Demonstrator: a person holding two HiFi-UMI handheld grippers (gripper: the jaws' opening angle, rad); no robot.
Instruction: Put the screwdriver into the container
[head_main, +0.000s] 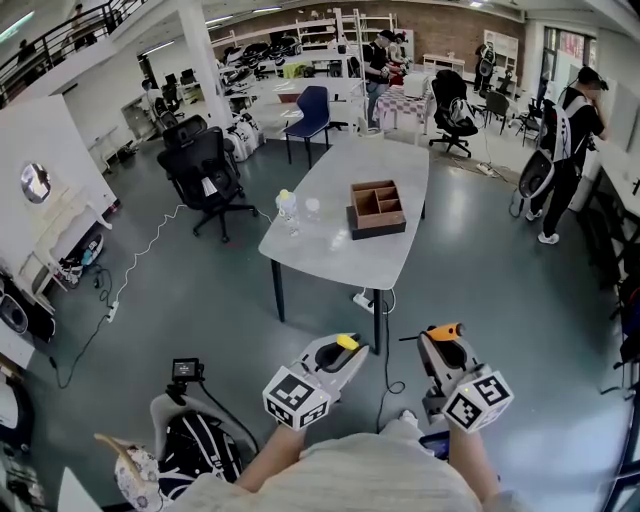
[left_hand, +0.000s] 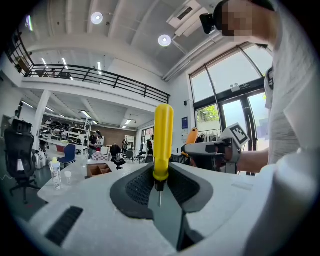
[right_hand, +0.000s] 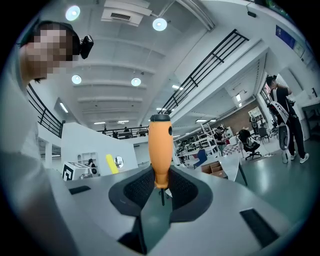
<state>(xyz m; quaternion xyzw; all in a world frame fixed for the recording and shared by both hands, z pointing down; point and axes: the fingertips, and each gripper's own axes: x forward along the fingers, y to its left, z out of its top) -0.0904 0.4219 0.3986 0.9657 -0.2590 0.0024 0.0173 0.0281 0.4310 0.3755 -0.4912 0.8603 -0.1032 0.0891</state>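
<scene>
My left gripper (head_main: 343, 350) is shut on a yellow-handled screwdriver (head_main: 347, 342). In the left gripper view its handle (left_hand: 163, 140) stands up between the jaws of that gripper (left_hand: 160, 186), with the thin shaft pointing down into the gap. My right gripper (head_main: 441, 340) is shut on an orange-handled screwdriver (head_main: 446, 329), whose handle (right_hand: 160, 152) also rises upright from the gripper (right_hand: 161, 189). The wooden container (head_main: 377, 206) with several compartments sits on a grey table (head_main: 330, 195), well ahead of both grippers. It also shows small in both gripper views (left_hand: 98, 169) (right_hand: 212, 168).
A clear bottle (head_main: 287, 207) and a small cup (head_main: 313, 208) stand on the table left of the container. A black office chair (head_main: 206, 170) is left of the table and a blue chair (head_main: 311, 111) behind it. A backpack (head_main: 198, 448) lies near my feet. People stand at the right (head_main: 566, 150).
</scene>
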